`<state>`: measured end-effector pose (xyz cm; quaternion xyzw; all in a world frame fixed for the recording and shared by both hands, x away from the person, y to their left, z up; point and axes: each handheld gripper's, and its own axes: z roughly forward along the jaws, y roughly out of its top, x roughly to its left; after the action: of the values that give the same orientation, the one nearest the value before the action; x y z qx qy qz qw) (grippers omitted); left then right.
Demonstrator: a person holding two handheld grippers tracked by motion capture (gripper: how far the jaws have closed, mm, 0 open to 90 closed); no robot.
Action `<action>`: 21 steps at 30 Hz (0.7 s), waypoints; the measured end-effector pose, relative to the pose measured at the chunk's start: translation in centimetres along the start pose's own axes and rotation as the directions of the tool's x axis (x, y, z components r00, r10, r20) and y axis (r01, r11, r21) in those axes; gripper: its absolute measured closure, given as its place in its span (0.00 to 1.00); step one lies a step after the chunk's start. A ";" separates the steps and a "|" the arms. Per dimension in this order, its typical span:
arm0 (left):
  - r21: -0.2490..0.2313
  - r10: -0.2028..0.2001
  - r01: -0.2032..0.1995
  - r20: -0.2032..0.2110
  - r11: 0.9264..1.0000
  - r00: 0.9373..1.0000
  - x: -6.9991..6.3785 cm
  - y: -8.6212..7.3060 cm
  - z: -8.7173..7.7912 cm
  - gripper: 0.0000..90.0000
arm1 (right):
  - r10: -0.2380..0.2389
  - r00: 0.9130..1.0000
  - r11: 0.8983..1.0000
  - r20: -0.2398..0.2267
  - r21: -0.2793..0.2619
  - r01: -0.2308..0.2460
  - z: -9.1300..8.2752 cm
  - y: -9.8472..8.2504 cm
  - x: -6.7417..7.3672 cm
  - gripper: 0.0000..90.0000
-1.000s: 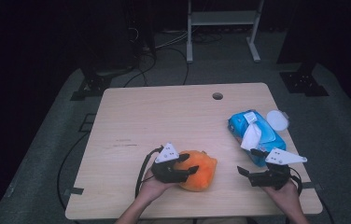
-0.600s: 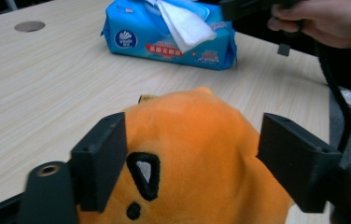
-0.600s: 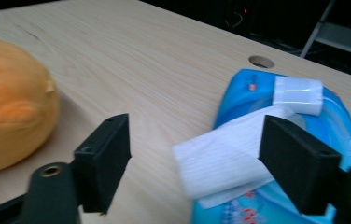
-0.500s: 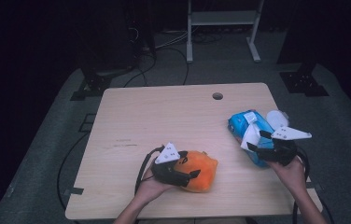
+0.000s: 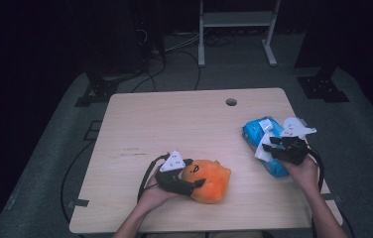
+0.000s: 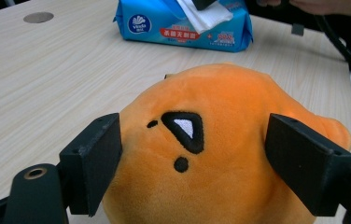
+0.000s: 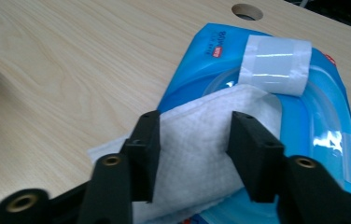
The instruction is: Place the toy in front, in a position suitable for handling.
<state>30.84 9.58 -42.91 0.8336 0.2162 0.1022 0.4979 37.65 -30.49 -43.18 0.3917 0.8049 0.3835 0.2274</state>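
The right gripper (image 5: 269, 144) sits over the blue wet-wipe pack (image 7: 276, 107), its jaws just closing around the white wipe (image 7: 197, 154) (one sheet, sticking out of the pack's opening) without visibly pinching it. The pack lies near the table's (image 5: 184, 124) right edge, its long axis running from that edge's middle toward the near right corner. The left gripper (image 5: 199, 182), jaws just opened, brackets the orange plush toy (image 6: 220, 154) by the near edge, pads barely off its sides, the toy's face pointing up.
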 end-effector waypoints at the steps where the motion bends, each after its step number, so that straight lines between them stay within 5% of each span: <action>1: 0.003 -0.005 0.005 0.000 1.000 1.000 0.1 -0.1 -0.1 0.21 | -0.005 1.000 1.000 0.008 -0.005 0.005 -0.1 -0.1 -0.1 0.70; 7: -0.006 0.005 -0.005 -0.008 1.000 1.000 -0.2 -0.5 0.3 0.21 | 0.005 1.000 1.000 -0.005 -0.023 -0.005 -0.7 -0.4 -0.7 0.92; 21: -0.017 0.004 -0.004 -0.011 1.000 1.000 -0.3 -0.7 0.4 0.21 | 0.032 0.999 0.996 -0.012 -0.082 -0.033 -3.8 0.1 -1.3 0.97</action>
<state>30.56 9.41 -43.68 0.8292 0.2164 0.1098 0.5036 35.96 -33.14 -40.71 0.3932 0.7831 0.4219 0.2327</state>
